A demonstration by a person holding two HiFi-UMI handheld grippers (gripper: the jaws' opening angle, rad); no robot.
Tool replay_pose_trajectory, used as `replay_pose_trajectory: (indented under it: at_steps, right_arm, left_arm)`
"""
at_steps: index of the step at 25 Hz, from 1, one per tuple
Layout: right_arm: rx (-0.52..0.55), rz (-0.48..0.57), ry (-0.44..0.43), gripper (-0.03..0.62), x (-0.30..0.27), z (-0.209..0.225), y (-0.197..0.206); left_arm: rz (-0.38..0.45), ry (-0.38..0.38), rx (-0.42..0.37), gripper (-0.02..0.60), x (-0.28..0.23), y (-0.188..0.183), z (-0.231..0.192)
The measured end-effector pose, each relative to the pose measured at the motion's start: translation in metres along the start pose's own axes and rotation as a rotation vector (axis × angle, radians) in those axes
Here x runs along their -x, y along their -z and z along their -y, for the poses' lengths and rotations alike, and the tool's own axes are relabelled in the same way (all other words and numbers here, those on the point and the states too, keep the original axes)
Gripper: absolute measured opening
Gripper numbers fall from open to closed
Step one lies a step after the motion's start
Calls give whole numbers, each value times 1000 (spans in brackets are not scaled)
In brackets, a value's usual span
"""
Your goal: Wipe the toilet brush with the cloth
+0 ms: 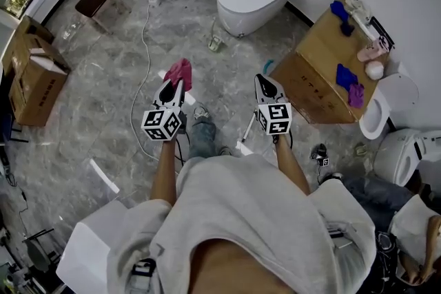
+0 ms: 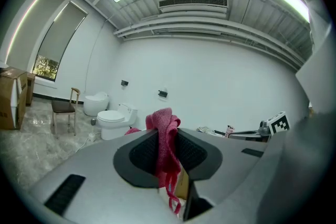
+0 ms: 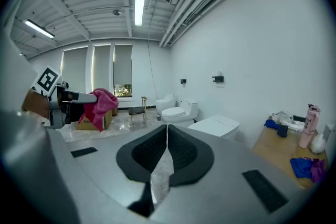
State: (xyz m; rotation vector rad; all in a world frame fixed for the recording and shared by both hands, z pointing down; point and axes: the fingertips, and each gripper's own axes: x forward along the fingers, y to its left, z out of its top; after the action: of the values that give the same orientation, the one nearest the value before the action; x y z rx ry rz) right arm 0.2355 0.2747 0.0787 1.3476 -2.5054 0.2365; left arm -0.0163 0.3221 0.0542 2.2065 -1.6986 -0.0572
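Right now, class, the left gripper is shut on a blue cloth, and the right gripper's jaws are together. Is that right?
Not quite. The cloth in the left gripper is pink, not blue, as the left gripper view shows. The rest holds: the right gripper has its jaws together.

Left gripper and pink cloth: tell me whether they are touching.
Touching. In the left gripper view the pink cloth stands pinched between the closed jaws of the left gripper, with its end hanging below them.
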Motion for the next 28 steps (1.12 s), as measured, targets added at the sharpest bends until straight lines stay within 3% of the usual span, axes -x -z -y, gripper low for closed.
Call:
replay_pose_trajectory:
  at_steps: [17, 28]
  right_arm:
    - [19, -59, 57, 32, -176, 27, -64]
    - [-2, -115, 91, 32, -265, 39, -74]
  left_arm:
    - [-56, 112, 44, 94, -165, -52, -108]
    - [-102, 145, 65, 94, -246, -64, -173]
